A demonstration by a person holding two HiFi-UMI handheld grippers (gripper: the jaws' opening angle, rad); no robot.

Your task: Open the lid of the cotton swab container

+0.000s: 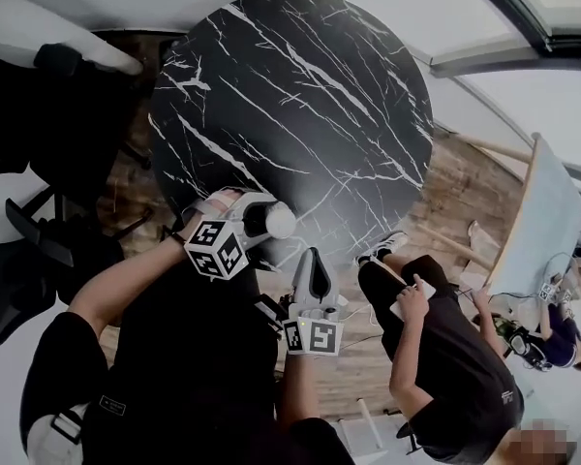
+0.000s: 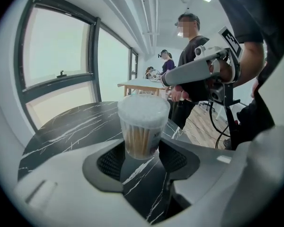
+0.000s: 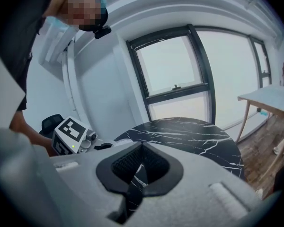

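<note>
Swab container (image 2: 143, 126): you are gripping its body in the left claw (image 2: 142, 156), lid (image 2: 143, 109) on, seemingly clear of the tabletop (image 2: 71, 126). Right claw (image 3: 139, 167): clenched, empty. You are needing it opened around the lid's rim before pulling upward.

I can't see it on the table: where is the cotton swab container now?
The cotton swab container is held upright between the left gripper's jaws; in the head view, lower left of centre, over the marble table's near edge.
</note>
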